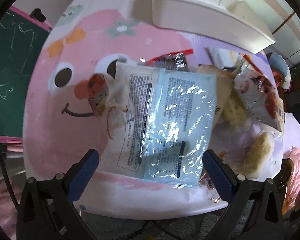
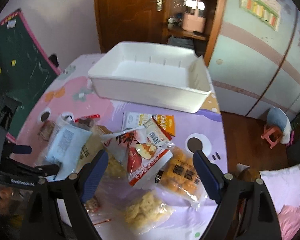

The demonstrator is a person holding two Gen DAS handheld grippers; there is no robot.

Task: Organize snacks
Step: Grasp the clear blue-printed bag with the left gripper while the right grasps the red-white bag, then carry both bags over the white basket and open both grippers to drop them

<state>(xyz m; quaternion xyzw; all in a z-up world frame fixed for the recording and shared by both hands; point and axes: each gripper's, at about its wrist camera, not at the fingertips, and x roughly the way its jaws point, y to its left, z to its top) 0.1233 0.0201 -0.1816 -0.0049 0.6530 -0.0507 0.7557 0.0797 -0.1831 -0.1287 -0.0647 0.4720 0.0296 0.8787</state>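
A pile of snack packets lies on a small pink and purple table (image 1: pixel 49 140). My left gripper (image 1: pixel 150 160) is open, its blue fingers either side of a light blue packet (image 1: pixel 180 120) that lies printed side up on the pile. My right gripper (image 2: pixel 150 160) is open above a red and white packet (image 2: pixel 142 156), a bag of orange puffs (image 2: pixel 180 174) and a clear bag of pale rings (image 2: pixel 146 210). The blue packet also shows in the right wrist view (image 2: pixel 67 146), with the left gripper (image 2: pixel 35 158) at it. An empty white bin (image 2: pixel 152 76) stands at the table's far side.
A green chalkboard (image 2: pixel 19 60) leans at the left. A wooden door (image 2: pixel 130 10) and shelf stand behind the bin. A small pink stool (image 2: pixel 272 136) is on the floor at right. A small orange-wrapped snack (image 1: pixel 98 92) lies left of the blue packet.
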